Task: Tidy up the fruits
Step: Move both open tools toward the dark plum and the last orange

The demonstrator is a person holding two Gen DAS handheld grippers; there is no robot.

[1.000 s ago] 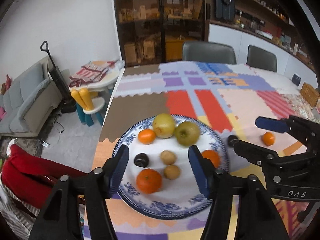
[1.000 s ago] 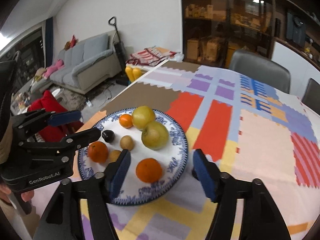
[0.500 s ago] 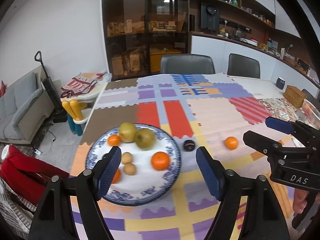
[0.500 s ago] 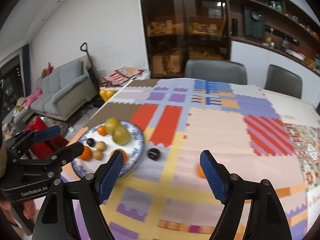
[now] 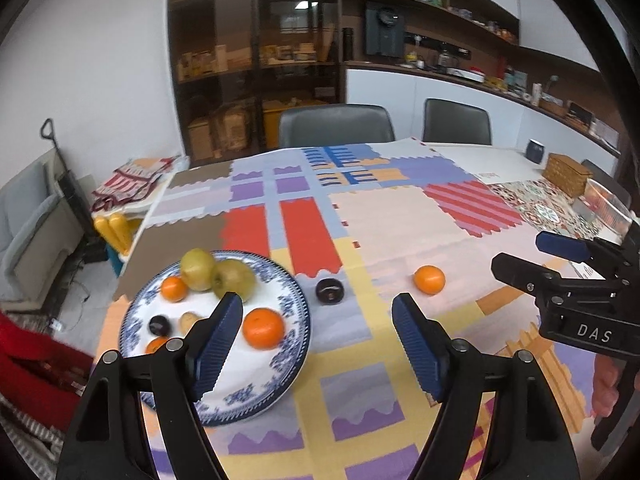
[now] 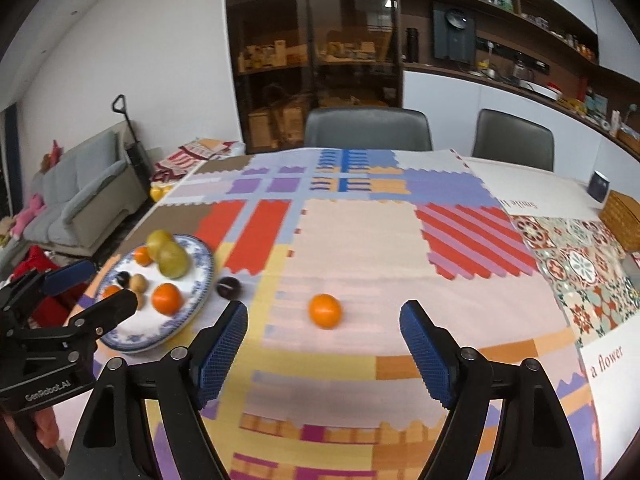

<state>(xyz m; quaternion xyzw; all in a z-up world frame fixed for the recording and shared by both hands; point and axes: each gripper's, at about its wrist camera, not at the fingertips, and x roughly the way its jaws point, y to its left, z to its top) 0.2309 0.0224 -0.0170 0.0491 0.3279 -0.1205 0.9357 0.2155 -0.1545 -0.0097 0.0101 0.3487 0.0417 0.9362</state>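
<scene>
A blue-and-white plate (image 5: 288,304) near the table's left edge holds two yellow-green apples (image 5: 234,280), an orange (image 5: 264,328), a smaller orange (image 5: 174,289), a dark plum (image 5: 159,325) and small brown fruits (image 5: 188,320). On the cloth just right of the plate lies another dark plum (image 5: 330,291). Further right lies a loose orange (image 5: 429,279). My left gripper (image 5: 316,299) is open above the plate's right rim and that plum, and holds nothing. My right gripper (image 6: 324,307) is open and empty, back from the loose orange (image 6: 325,311).
A patchwork cloth (image 6: 360,240) covers the table. At the far right stand a wicker box (image 5: 568,174), a clear container (image 5: 608,208) and a small dark cup (image 5: 534,151). Two grey chairs (image 6: 368,128) line the far side. The floor and a sofa (image 6: 80,200) lie past the left edge.
Both grippers drew back from over the plate and swung right, and their jaws spread wider. The orange that lay between the right jaws stays on the plate. The loose plum and orange came into view.
</scene>
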